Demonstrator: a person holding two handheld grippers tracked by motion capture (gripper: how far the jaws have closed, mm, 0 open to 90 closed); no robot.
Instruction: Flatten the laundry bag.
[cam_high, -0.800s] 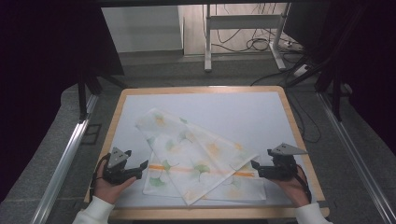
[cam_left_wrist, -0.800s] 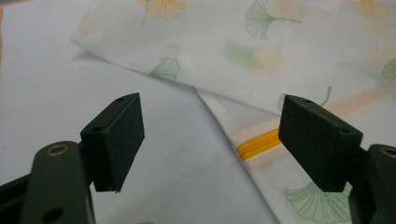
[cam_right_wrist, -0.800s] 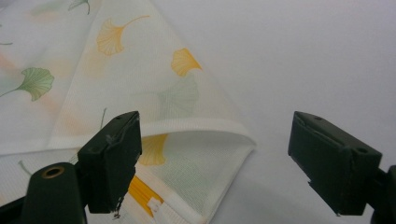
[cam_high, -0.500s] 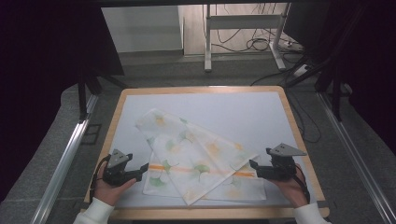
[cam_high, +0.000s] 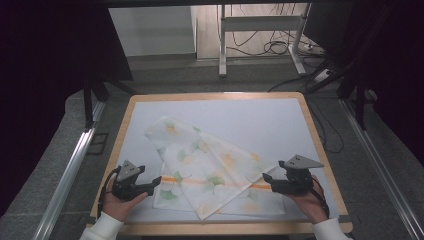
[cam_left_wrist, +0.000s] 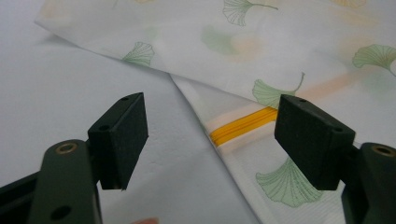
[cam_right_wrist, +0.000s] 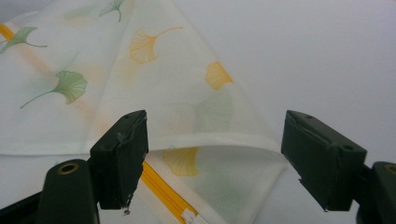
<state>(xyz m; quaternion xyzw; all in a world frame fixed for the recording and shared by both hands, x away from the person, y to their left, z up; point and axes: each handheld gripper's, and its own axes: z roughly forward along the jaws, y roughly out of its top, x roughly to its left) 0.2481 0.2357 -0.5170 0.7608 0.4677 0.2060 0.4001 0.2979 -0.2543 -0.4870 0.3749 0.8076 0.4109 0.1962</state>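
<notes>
At the near left of the board, the left gripper rests low on the white surface, its jaws spread wide and aimed at the near-left corner of the cloth, apparently lined up for a pinch. The cloth, thin and white with green and orange ginkgo leaves and a yellow stripe, lies loosely folded across the board's near half. At right, the right gripper faces the opposite corner, jaws likewise apart and gripping nothing.
</notes>
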